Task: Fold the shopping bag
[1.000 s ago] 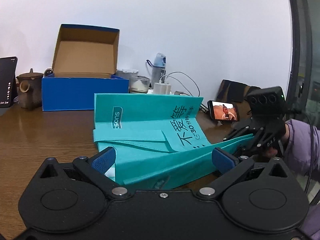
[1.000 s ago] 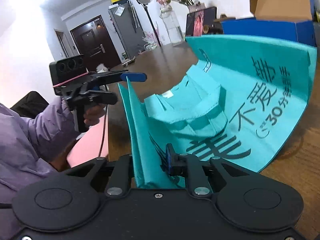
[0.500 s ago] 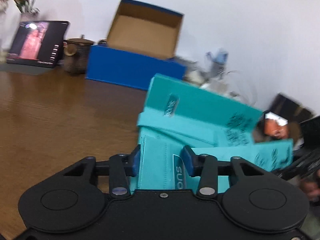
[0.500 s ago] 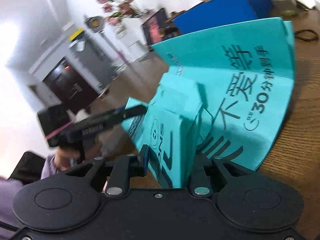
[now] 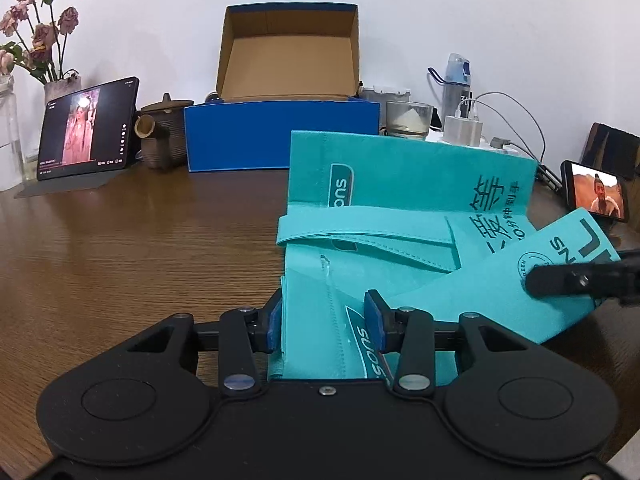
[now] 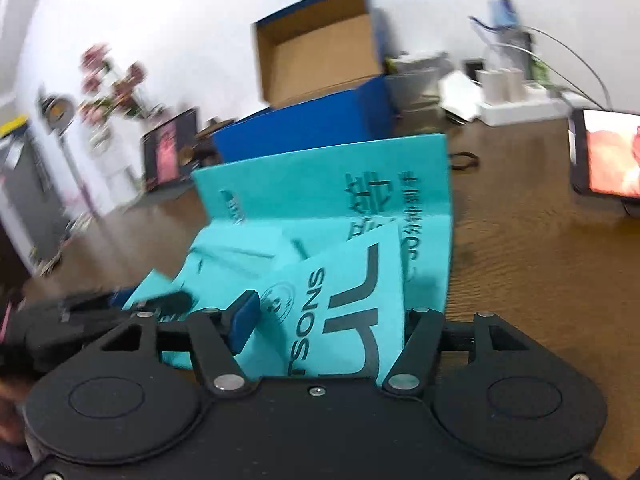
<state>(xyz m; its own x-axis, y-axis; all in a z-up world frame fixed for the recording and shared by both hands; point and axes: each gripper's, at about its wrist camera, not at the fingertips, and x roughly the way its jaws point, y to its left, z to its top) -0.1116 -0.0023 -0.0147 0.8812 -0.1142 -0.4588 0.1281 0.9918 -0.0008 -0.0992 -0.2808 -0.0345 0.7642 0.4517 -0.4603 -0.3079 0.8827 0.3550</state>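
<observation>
Teal shopping bag (image 5: 384, 264) on table (image 5: 140, 248) — left gripper (image 5: 326, 322) clasps its near edge; right gripper (image 6: 324, 320) straddles another fold — jaws wide.

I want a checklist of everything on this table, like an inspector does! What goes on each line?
Surface: brown wooden table, bare wood at the front left.
Job's things: teal shopping bag, partly folded, far panel standing up, handle strap lying across it.
Clutter: open blue box, tablet and phone both playing video, brown teapot, glass cup, water bottle, charger.
Grippers: left gripper and right gripper each have bag fabric between the fingers; whether they pinch it is unclear.
Cables: grey cables run from the charger along the table's back.
Surroundings: white wall; flowers in a vase at left.
</observation>
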